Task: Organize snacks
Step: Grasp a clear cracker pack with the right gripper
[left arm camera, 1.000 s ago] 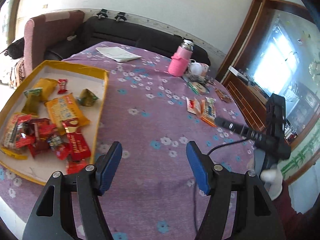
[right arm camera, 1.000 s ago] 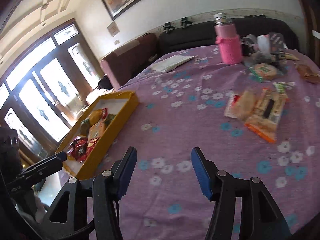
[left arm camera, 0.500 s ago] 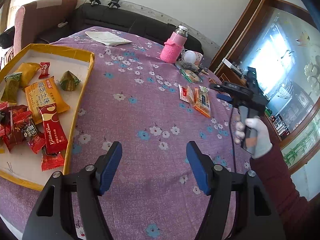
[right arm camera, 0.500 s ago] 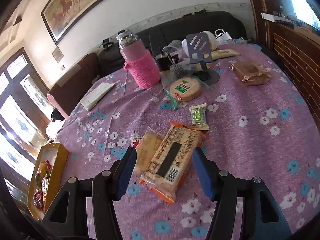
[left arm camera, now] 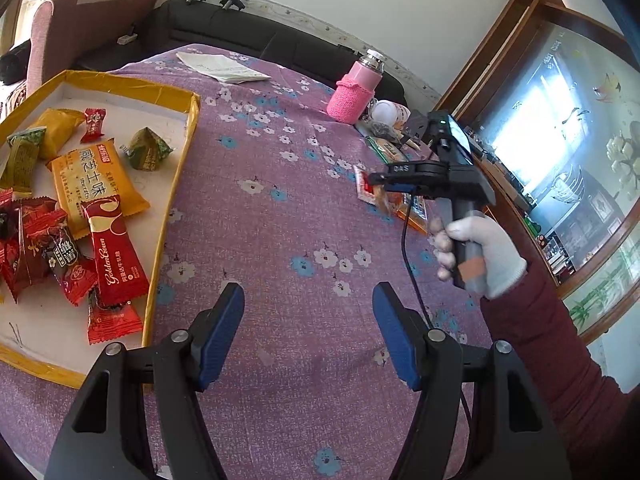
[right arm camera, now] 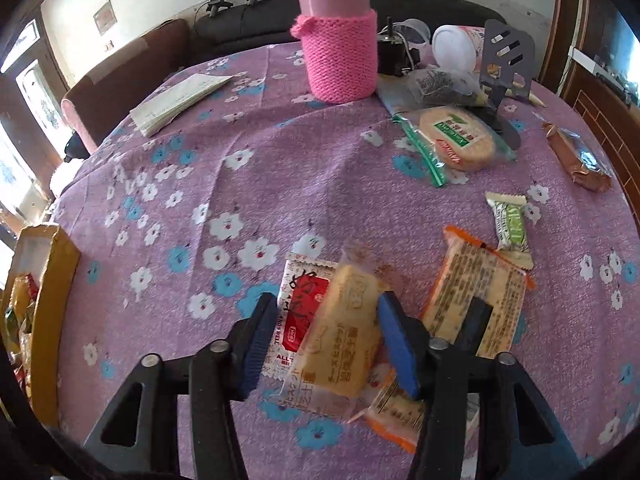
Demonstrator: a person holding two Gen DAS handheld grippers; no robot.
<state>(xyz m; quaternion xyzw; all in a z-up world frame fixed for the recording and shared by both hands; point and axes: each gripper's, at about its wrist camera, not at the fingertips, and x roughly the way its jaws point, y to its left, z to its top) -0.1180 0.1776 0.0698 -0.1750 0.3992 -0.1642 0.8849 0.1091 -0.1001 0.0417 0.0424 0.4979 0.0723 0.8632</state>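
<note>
A yellow tray (left arm camera: pixel 172 196) at the left holds several snack packets, among them a red bar (left arm camera: pixel 114 252). My left gripper (left arm camera: pixel 307 334) is open and empty above the purple cloth beside the tray. My right gripper (right arm camera: pixel 328 344) is open, its jaws on either side of a pale yellow cracker packet (right arm camera: pixel 346 332) that lies over a red-and-white packet (right arm camera: pixel 298 316). An orange-edged packet (right arm camera: pixel 476 296), a small green packet (right arm camera: pixel 510 226) and a round cracker bag (right arm camera: pixel 456 138) lie on the cloth. The right gripper also shows in the left wrist view (left arm camera: pixel 378 180).
A pink flask (right arm camera: pixel 338 32) stands at the back, with a white cup (right arm camera: pixel 454 46), a phone stand (right arm camera: pixel 508 60) and clutter to its right. A brown packet (right arm camera: pixel 576 158) lies far right, a paper pad (right arm camera: pixel 180 98) back left. The tray corner (right arm camera: pixel 52 280) is at the left.
My right gripper has moved down and forward onto the loose packets and now straddles the yellow cracker packet. My left gripper has shifted slightly, staying open beside the tray.
</note>
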